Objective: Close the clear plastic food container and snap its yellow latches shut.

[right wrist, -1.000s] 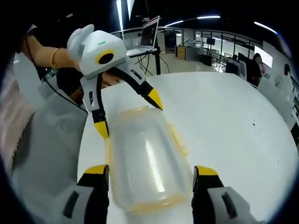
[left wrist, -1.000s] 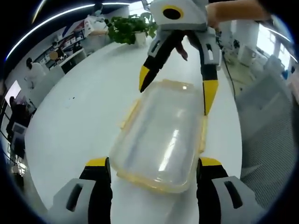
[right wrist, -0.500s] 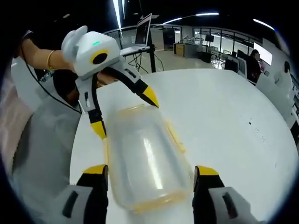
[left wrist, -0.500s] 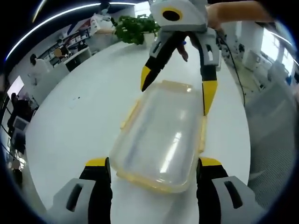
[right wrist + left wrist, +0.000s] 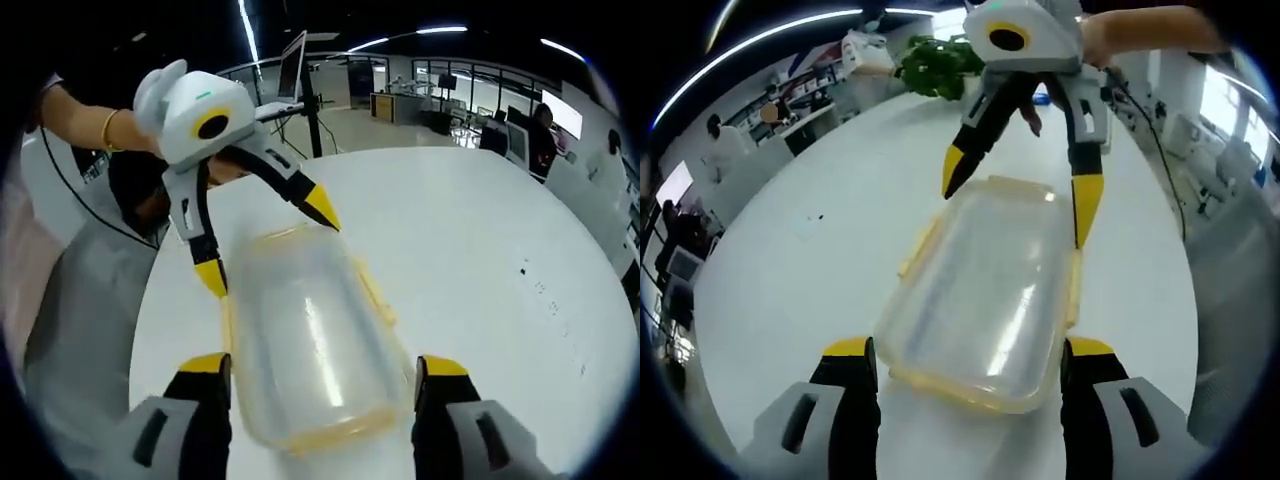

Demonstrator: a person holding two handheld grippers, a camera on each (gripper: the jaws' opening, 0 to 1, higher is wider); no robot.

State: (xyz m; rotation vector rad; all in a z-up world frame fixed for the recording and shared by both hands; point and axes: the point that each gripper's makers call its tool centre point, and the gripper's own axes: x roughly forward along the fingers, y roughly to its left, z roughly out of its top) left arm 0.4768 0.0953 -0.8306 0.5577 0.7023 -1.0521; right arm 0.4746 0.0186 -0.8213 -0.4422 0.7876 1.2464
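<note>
1. left gripper view: the clear plastic food container (image 5: pixel 985 295) lies on a white bench (image 5: pixel 800 280), lid down on it, yellow rim and side latches (image 5: pixel 1073 290) visible along its edges.
2. the left tool (image 5: pixel 965 350) stands spread, its 2 yellow-tipped jaws flanking the near end of the container; whether they touch it cannot be told.
3. the right tool (image 5: pixel 1015 195) reaches in from the far side, jaws apart, tips straddling the far end of the container.
4. a potted plant (image 5: pixel 935 65) sits at the far edge of the bench.
5. right gripper view: the same container (image 5: pixel 305 345) runs lengthwise between the right tool (image 5: pixel 320 365) and the left tool (image 5: pixel 265 245), each wide apart at opposite ends.
6. a hand (image 5: pixel 85 115) wearing a bracelet holds the left tool; a laptop (image 5: pixel 290 75) stands on a stand behind.
</note>
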